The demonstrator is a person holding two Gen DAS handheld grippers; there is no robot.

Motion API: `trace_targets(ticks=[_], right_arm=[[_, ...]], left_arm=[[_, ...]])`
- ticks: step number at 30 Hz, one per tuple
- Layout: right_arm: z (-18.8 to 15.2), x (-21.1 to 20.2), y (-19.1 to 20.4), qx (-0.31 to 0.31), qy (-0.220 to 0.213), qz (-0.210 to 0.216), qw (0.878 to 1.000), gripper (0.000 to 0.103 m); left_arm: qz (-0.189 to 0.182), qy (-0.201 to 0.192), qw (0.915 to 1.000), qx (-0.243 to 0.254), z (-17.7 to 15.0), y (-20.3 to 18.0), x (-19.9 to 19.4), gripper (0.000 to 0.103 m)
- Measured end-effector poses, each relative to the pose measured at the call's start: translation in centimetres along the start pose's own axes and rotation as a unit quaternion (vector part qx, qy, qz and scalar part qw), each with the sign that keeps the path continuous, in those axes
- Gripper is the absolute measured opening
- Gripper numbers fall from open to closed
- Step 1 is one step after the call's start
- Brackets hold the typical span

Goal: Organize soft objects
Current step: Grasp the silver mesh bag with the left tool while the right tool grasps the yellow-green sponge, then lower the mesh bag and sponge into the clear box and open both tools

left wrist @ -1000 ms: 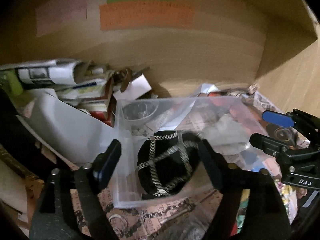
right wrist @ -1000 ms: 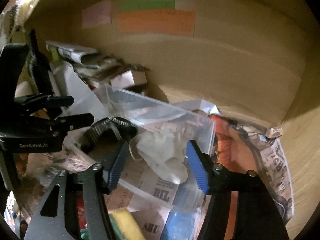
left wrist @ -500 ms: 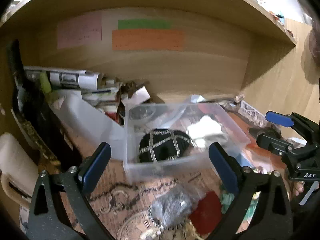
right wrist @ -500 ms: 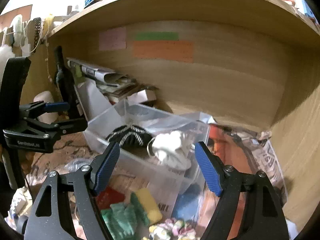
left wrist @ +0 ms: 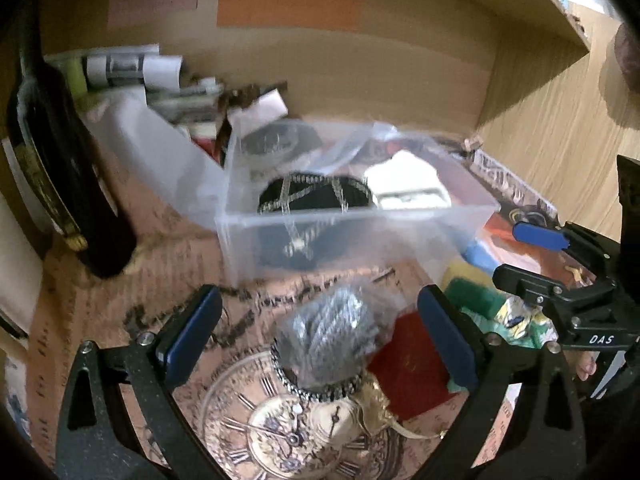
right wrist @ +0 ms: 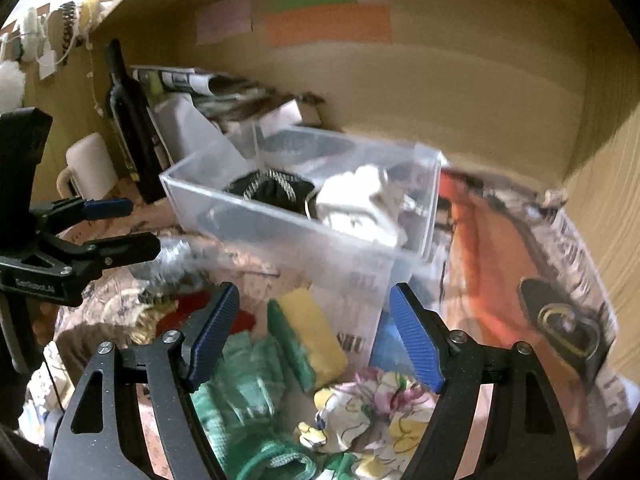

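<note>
A clear plastic bin (left wrist: 360, 236) (right wrist: 288, 216) stands on the shelf and holds a black pouch with silver chains (left wrist: 316, 196) (right wrist: 272, 192) and a white soft item (left wrist: 408, 188) (right wrist: 356, 204). My left gripper (left wrist: 320, 332) is open and empty, above a silvery grey pouch (left wrist: 332, 336) in front of the bin. My right gripper (right wrist: 316, 340) is open and empty, above a yellow and green sponge (right wrist: 308, 336), a green mesh cloth (right wrist: 240, 392) and a floral cloth (right wrist: 372, 412).
A dark wine bottle (left wrist: 60, 168) (right wrist: 128, 120) stands at the left. Rolled papers and boxes (left wrist: 160, 76) lie behind the bin. A red cloth (left wrist: 412, 364) and a clock-print mat (left wrist: 272, 432) lie in front. A white mug (right wrist: 88, 164) stands left.
Both grippers have pulled back out of the bin and away from it. The black pouch and the white item stay in the bin. More loose items show in front.
</note>
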State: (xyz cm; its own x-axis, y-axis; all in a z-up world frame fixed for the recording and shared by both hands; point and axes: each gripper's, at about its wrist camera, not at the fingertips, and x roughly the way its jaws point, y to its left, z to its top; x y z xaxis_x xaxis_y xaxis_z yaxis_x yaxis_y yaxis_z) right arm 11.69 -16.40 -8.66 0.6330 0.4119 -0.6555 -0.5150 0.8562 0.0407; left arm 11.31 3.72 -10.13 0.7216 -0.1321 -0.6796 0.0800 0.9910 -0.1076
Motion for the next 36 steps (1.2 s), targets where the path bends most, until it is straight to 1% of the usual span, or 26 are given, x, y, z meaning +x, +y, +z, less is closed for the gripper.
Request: trace_targets(ticks=[4, 5, 6, 7, 8, 9, 10, 11, 12, 18, 20, 22, 28, 36], right_arm=[[-0.7, 0.8, -0.5, 0.009, 0.017, 0.008, 1.000, 0.074], [-0.9, 0.9, -0.5, 0.009, 0.021, 0.010, 1.000, 0.071], [-1.0, 1.1, -0.4, 0.009, 0.025, 0.012, 1.000, 0.064], [-1.1, 1.4, -0.5, 0.010, 0.031, 0.016, 0.999, 0.061], [-1.2, 1.6, -0.4, 0.011, 0.037, 0.019, 0.999, 0.055], [-1.4, 1.9, -0.4, 0.011, 0.044, 0.024, 0.999, 0.048], [-1.4, 2.1, -0.4, 0.011, 0.048, 0.026, 0.998, 0.044], [-1.4, 2.3, -0.4, 0.012, 0.051, 0.028, 0.998, 0.038], [-1.5, 2.4, -0.3, 0.012, 0.054, 0.031, 0.998, 0.034], [-1.6, 2.2, 0.0, 0.007, 0.047, 0.032, 0.998, 0.028], [-1.4, 1.9, 0.1, 0.005, 0.041, 0.031, 0.999, 0.027], [-1.2, 1.4, 0.2, 0.006, 0.031, 0.029, 0.999, 0.027], [0.0, -0.6, 0.3, 0.002, -0.004, 0.026, 1.000, 0.027], [2.4, -2.7, 0.4, -0.001, -0.057, 0.019, 0.998, 0.027]], left_arm=[[-0.005, 0.020, 0.9998, -0.007, -0.9, 0.1, 1.3, 0.099], [-0.007, 0.022, 0.9997, -0.009, -1.0, 0.1, 1.5, 0.099], [-0.008, 0.024, 0.9996, -0.010, -1.2, 0.1, 1.7, 0.099], [-0.009, 0.026, 0.9996, -0.010, -1.3, 0.1, 1.9, 0.095], [-0.011, 0.028, 0.9995, -0.009, -1.4, 0.0, 2.0, 0.093], [-0.013, 0.031, 0.9994, -0.007, -1.5, -0.1, 2.2, 0.087], [-0.016, 0.034, 0.9993, -0.005, -1.6, -0.1, 2.3, 0.082], [-0.017, 0.036, 0.9992, -0.005, -1.7, -0.3, 2.5, 0.081], [-0.019, 0.035, 0.9992, -0.006, -1.8, -0.3, 2.5, 0.078], [-0.039, 0.038, 0.9985, -0.001, -1.9, -0.5, 2.8, 0.054], [-0.039, 0.033, 0.9987, -0.003, -1.8, -0.5, 2.5, 0.049], [-0.042, 0.029, 0.9987, -0.005, -1.7, -0.4, 2.2, 0.042], [-0.049, 0.006, 0.9988, -0.007, -0.8, -0.3, 0.4, 0.035], [-0.054, -0.055, 0.9970, -0.003, 1.6, -0.5, -3.3, 0.034]])
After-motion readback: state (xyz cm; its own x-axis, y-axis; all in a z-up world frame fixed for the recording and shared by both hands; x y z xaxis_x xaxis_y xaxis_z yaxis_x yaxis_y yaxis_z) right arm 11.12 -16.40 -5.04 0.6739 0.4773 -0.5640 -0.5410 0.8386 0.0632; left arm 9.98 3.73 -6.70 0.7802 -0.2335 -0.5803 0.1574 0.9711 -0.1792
